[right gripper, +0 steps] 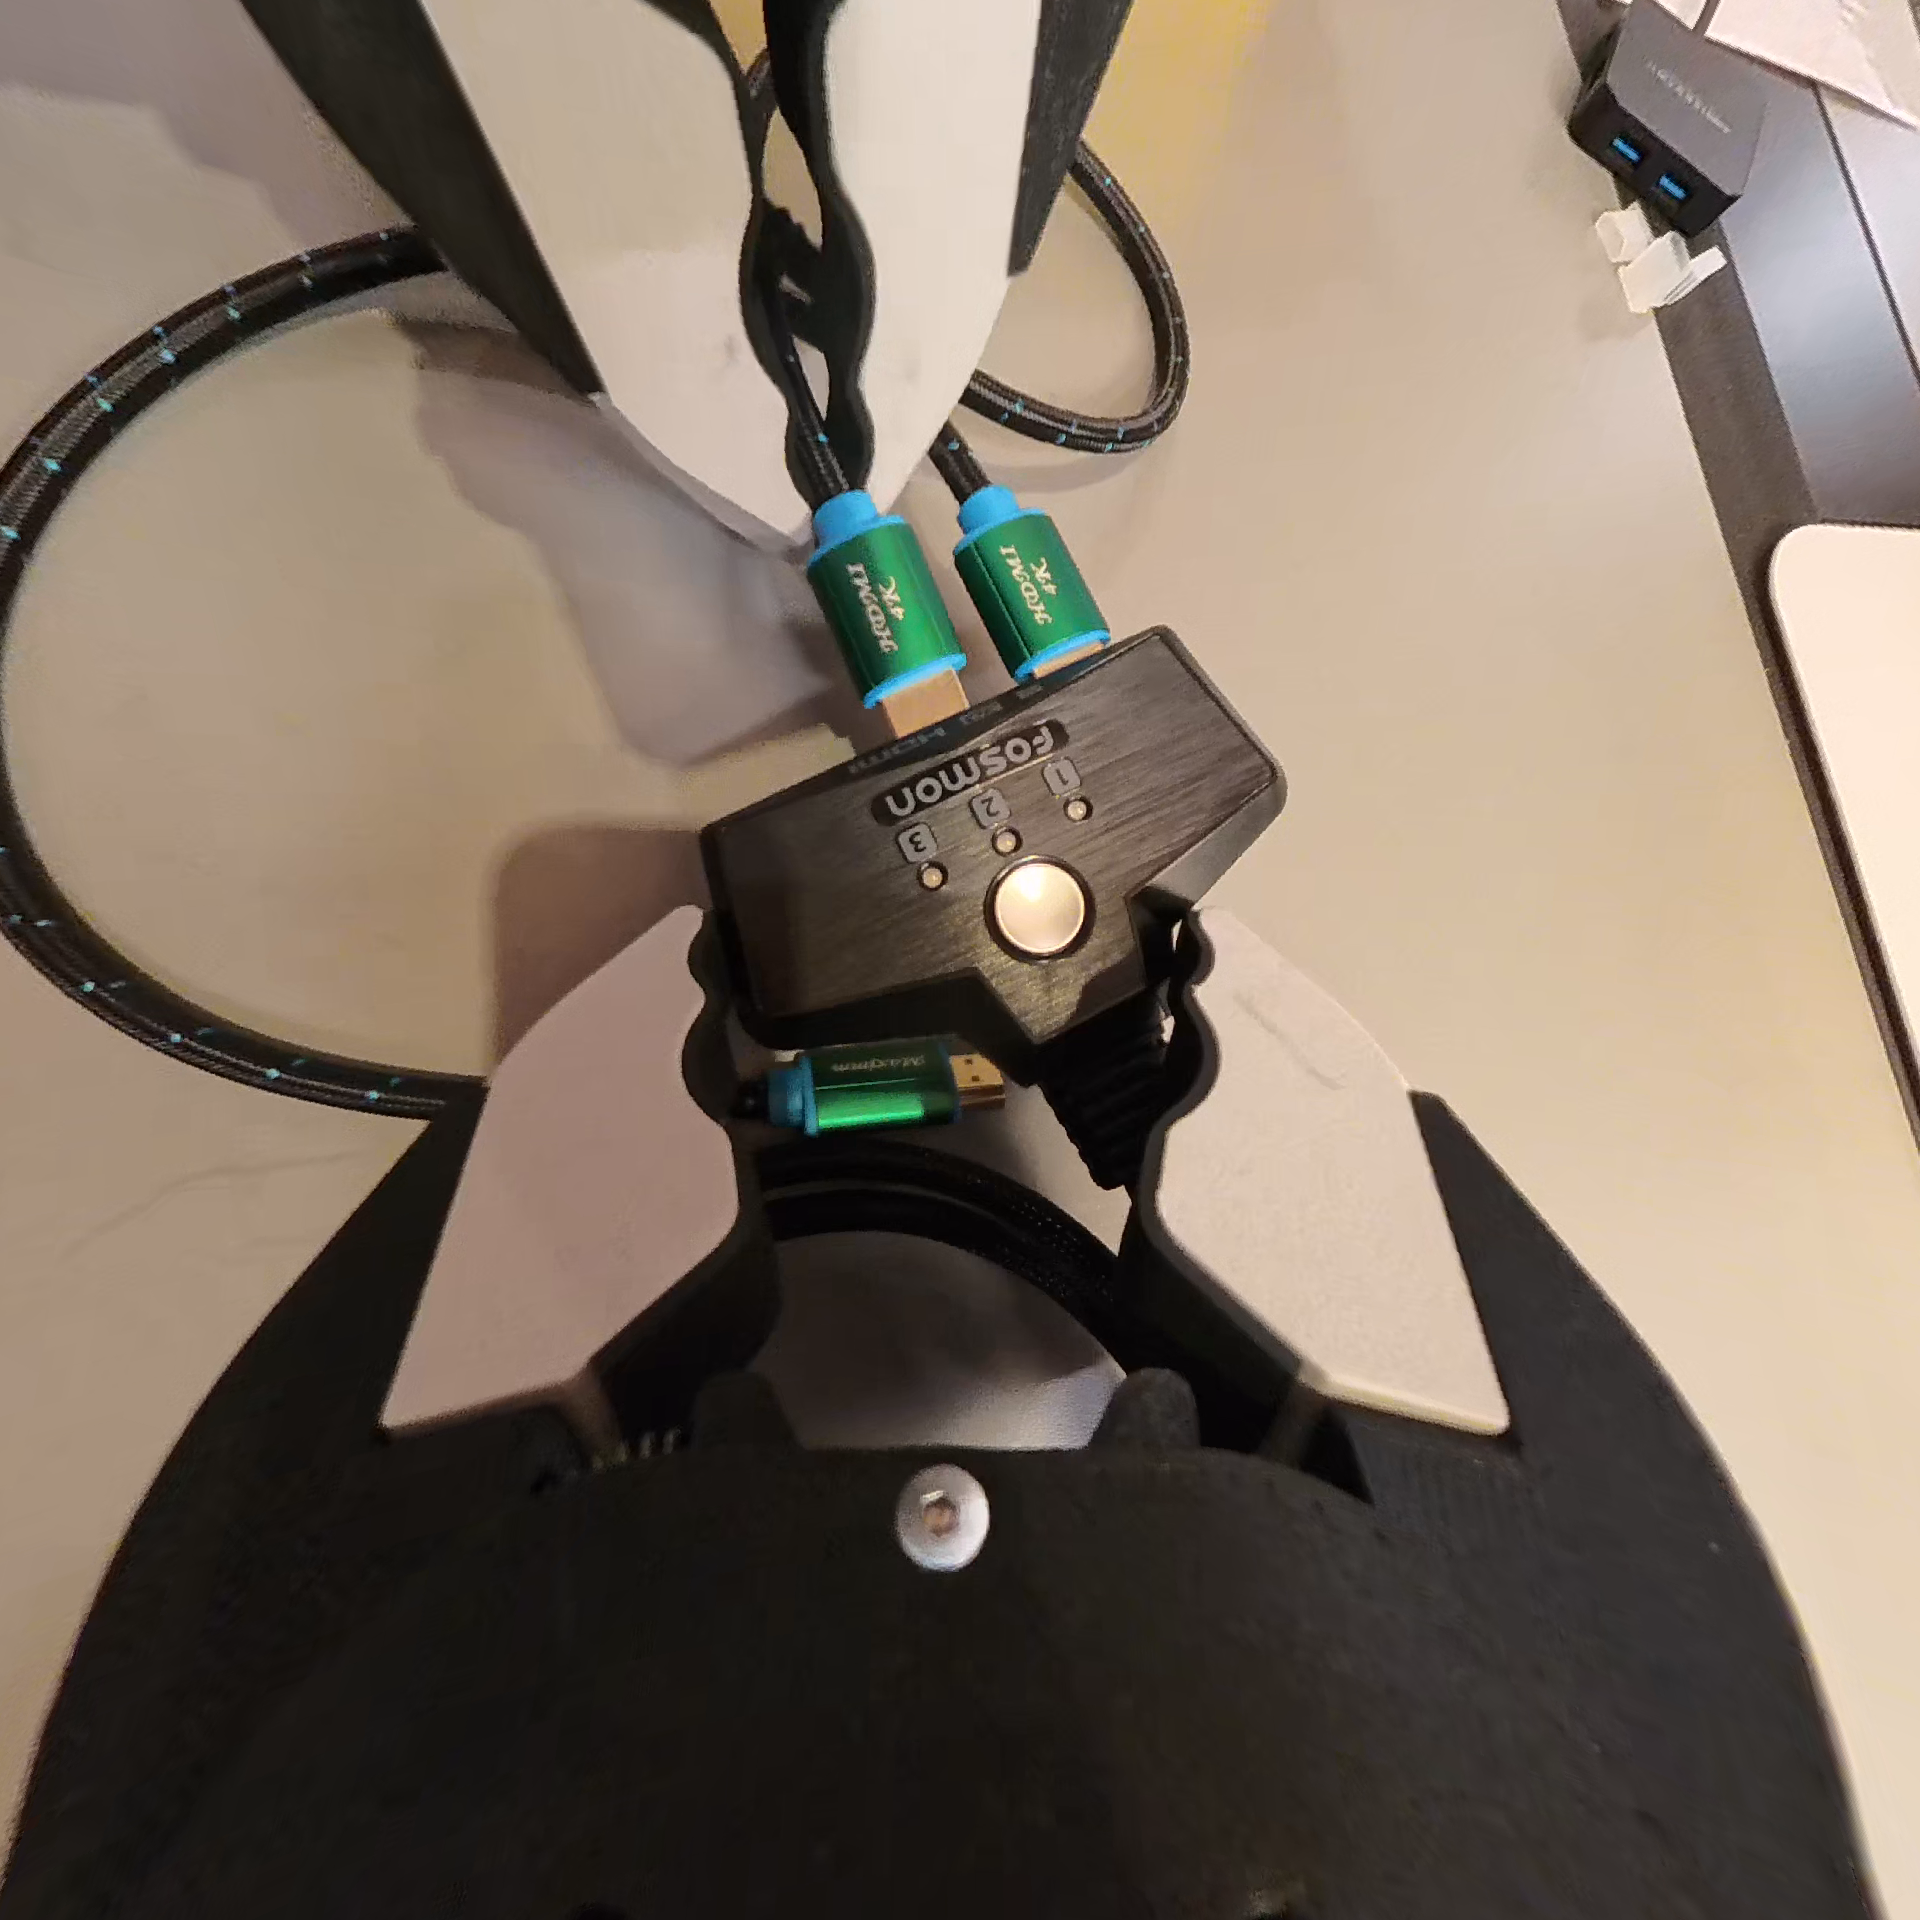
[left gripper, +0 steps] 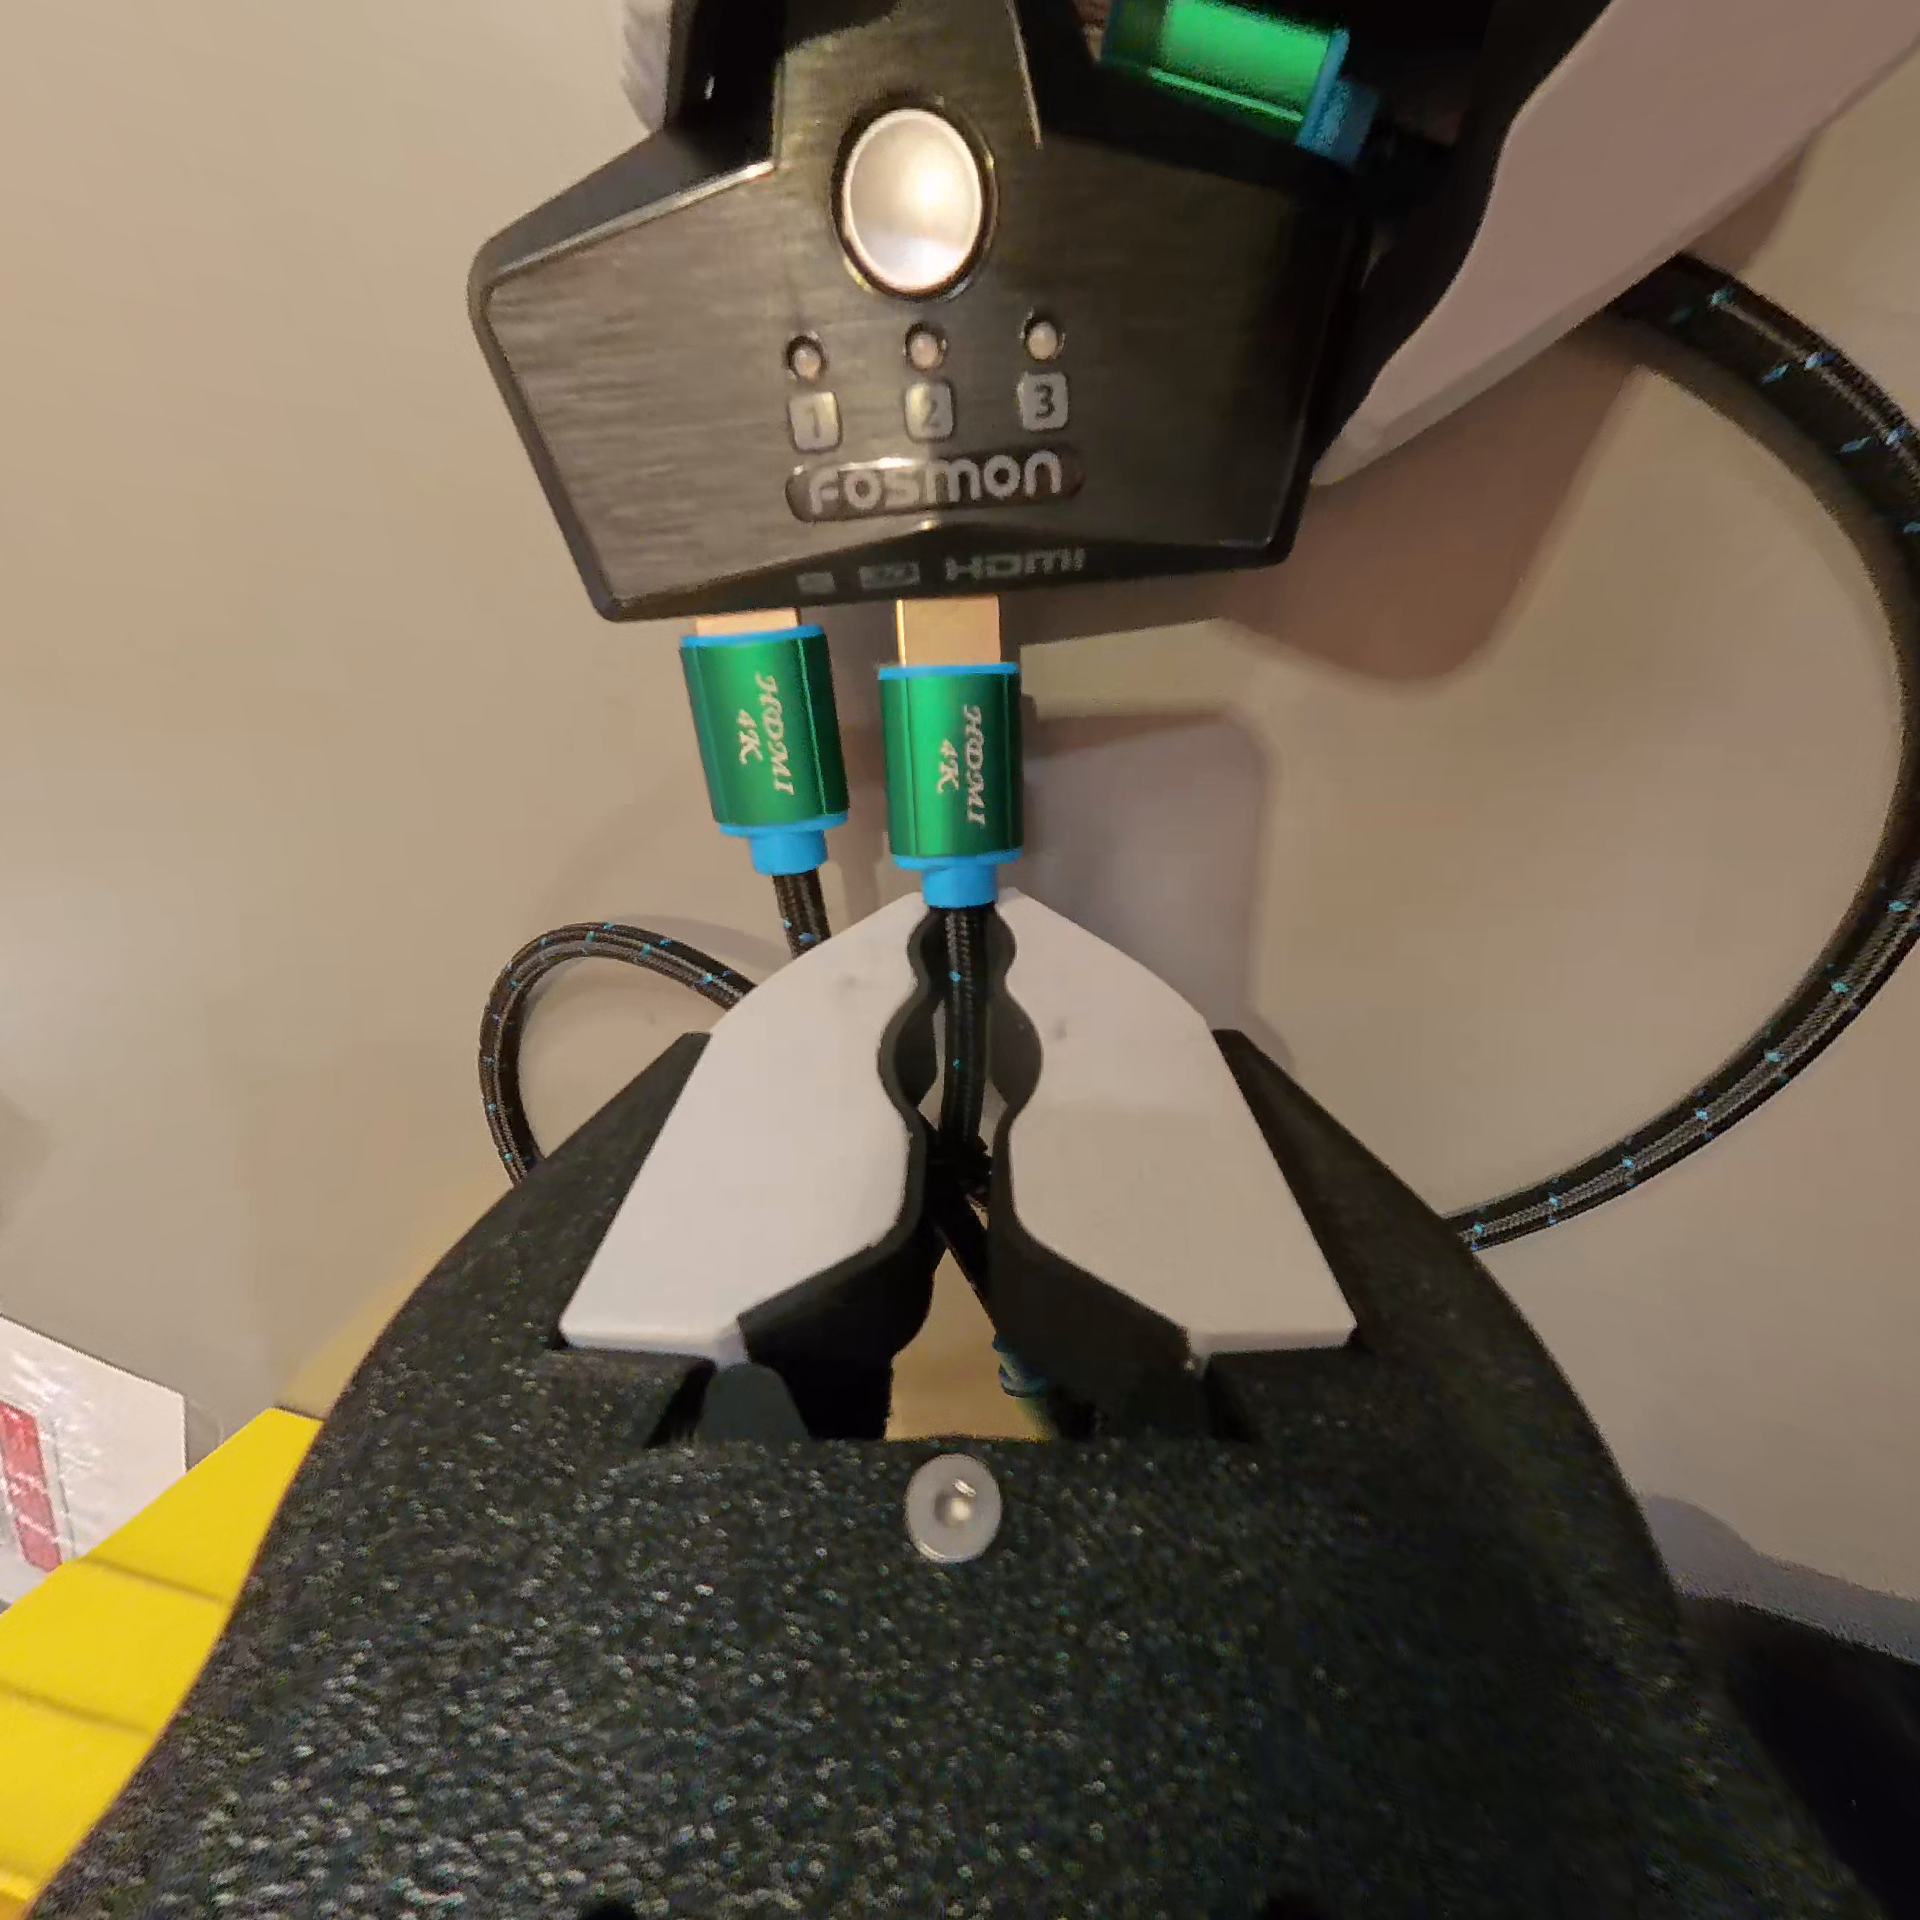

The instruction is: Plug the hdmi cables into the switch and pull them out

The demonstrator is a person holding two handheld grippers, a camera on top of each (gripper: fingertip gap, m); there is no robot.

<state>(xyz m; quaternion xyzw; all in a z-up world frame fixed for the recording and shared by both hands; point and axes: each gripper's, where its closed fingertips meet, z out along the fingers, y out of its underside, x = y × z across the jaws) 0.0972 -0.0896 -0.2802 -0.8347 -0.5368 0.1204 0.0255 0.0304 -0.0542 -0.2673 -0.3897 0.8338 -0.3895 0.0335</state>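
The black HDMI switch (left gripper: 904, 384) with a round button lies on the beige table. One green HDMI plug (left gripper: 764, 743) sits deep in its first port. A second green plug (left gripper: 951, 774) is at the middle port with much of its gold tip showing. My left gripper (left gripper: 951, 925) is shut on this plug's braided cable just behind the blue collar; it also shows in the right wrist view (right gripper: 842, 457). My right gripper (right gripper: 951, 935) is shut on the narrow rear of the switch (right gripper: 997, 831). A third green plug (right gripper: 873, 1091) lies loose between the right fingers.
Braided black cables loop on the table to the right (left gripper: 1818, 727) and left (right gripper: 62, 727). A dark USB hub (right gripper: 1673, 125) and white clips (right gripper: 1652, 260) lie at the far right, beside a white device edge (right gripper: 1849, 779). A yellow object (left gripper: 125, 1610) sits at the lower left. My hands' fingertips stand some 8 cm from each other. Measured from the fingertips, the yellow object (left gripper: 125, 1610) is 25 cm or so from the left gripper and 35 cm from the right.
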